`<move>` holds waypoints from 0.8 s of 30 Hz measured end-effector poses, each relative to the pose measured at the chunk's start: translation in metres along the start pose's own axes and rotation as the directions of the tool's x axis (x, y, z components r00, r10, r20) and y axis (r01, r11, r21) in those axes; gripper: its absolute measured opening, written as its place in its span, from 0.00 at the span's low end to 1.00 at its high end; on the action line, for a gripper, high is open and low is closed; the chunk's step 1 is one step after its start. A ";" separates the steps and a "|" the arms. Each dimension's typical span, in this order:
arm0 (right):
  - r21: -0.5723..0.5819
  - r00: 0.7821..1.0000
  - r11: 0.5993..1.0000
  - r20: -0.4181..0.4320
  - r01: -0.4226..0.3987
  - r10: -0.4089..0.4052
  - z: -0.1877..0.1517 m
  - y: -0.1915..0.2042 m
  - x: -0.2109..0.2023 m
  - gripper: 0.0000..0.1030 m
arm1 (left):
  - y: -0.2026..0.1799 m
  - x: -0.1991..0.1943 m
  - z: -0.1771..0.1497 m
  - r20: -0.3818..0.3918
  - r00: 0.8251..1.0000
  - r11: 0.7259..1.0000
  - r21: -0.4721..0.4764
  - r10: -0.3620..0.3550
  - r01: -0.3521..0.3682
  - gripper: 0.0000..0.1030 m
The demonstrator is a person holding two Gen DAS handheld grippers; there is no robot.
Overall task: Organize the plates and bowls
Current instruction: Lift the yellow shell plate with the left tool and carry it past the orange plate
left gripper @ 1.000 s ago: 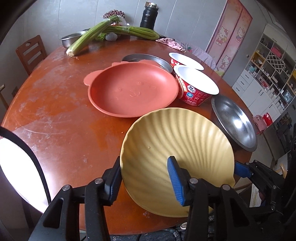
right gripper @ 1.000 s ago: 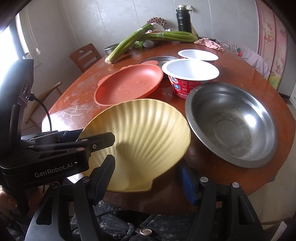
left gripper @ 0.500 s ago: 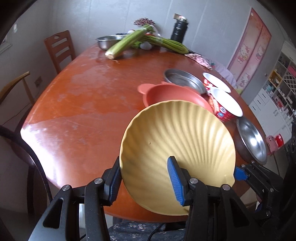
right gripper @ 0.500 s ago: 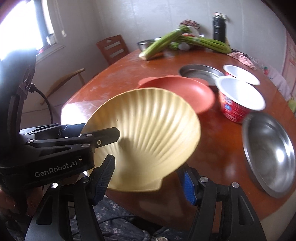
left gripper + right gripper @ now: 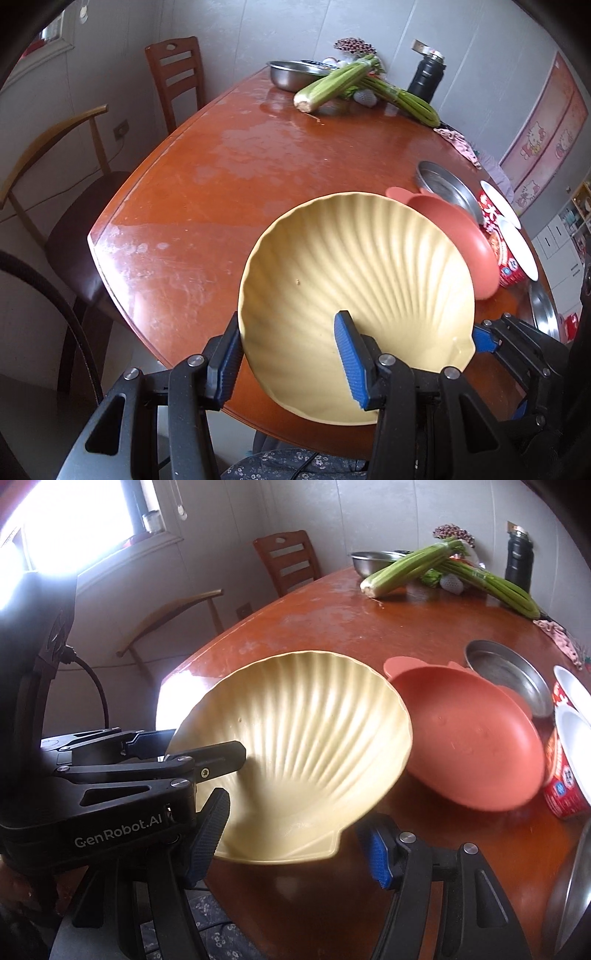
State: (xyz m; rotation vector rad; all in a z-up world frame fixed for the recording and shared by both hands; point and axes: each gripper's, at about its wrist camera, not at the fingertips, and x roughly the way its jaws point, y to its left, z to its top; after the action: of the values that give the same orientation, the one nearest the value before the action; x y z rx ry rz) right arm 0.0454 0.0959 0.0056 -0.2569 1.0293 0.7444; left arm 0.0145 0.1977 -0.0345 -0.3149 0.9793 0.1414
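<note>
A yellow shell-shaped plate (image 5: 354,280) (image 5: 303,738) hangs tilted above the near edge of the brown table (image 5: 221,184). My left gripper (image 5: 288,365) is shut on its left rim, one blue pad inside the plate and one outside. My right gripper (image 5: 290,840) closes across the plate's narrow hinge end, and a pad of it touches the tab in the left wrist view. To the right on the table lie a coral plate with ears (image 5: 461,746), a shallow steel dish (image 5: 506,672), two red-and-white paper bowls (image 5: 565,775) and a large steel bowl (image 5: 543,306).
At the table's far end lie celery stalks (image 5: 332,85), a steel bowl (image 5: 291,72) and a black flask (image 5: 426,77). Two wooden chairs (image 5: 177,74) (image 5: 55,147) stand along the left side. A wide bare stretch of table lies left of the yellow plate.
Both grippers have swung to the left together, carrying the yellow plate. The coral plate and the bowls have slid to the right of both views, and the chairs have come into sight.
</note>
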 end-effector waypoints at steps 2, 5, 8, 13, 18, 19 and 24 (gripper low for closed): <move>-0.011 1.000 1.000 -0.012 -0.007 0.007 0.008 0.001 0.009 0.67 | 0.008 0.003 0.004 -0.004 1.000 1.000 -0.017 0.009 -0.009 0.47; -0.010 0.999 0.999 -0.026 -0.034 0.033 0.017 0.001 0.022 0.67 | 0.016 0.008 0.010 -0.012 1.000 0.999 -0.031 0.025 -0.025 0.47; -0.010 0.999 0.999 -0.040 -0.038 0.038 0.024 -0.001 0.032 0.67 | 0.021 0.015 0.014 -0.023 0.999 0.998 -0.042 0.036 -0.037 0.47; 0.020 0.998 0.999 -0.055 -0.037 0.038 0.026 -0.008 0.040 0.67 | 0.020 0.017 0.017 -0.021 0.999 0.998 -0.037 0.043 -0.043 0.47; 0.049 0.999 0.999 -0.043 -0.016 0.018 0.021 -0.019 0.031 0.67 | 0.017 0.020 0.021 -0.031 0.998 0.998 -0.030 0.047 -0.048 0.47; 0.052 0.999 0.999 -0.041 -0.009 0.011 0.020 -0.021 0.028 0.67 | 0.016 0.020 0.021 -0.034 0.998 0.998 -0.029 0.049 -0.050 0.47; 0.082 1.000 0.997 -0.010 0.003 -0.002 0.012 -0.031 0.007 0.67 | 0.006 0.021 0.020 -0.044 0.998 0.999 -0.007 0.046 -0.046 0.47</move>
State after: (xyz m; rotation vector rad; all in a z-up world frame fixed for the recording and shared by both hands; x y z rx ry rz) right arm 0.0766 0.0825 0.0020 -0.1912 1.0664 0.6978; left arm 0.0402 0.2089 -0.0430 -0.3040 1.0301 0.1806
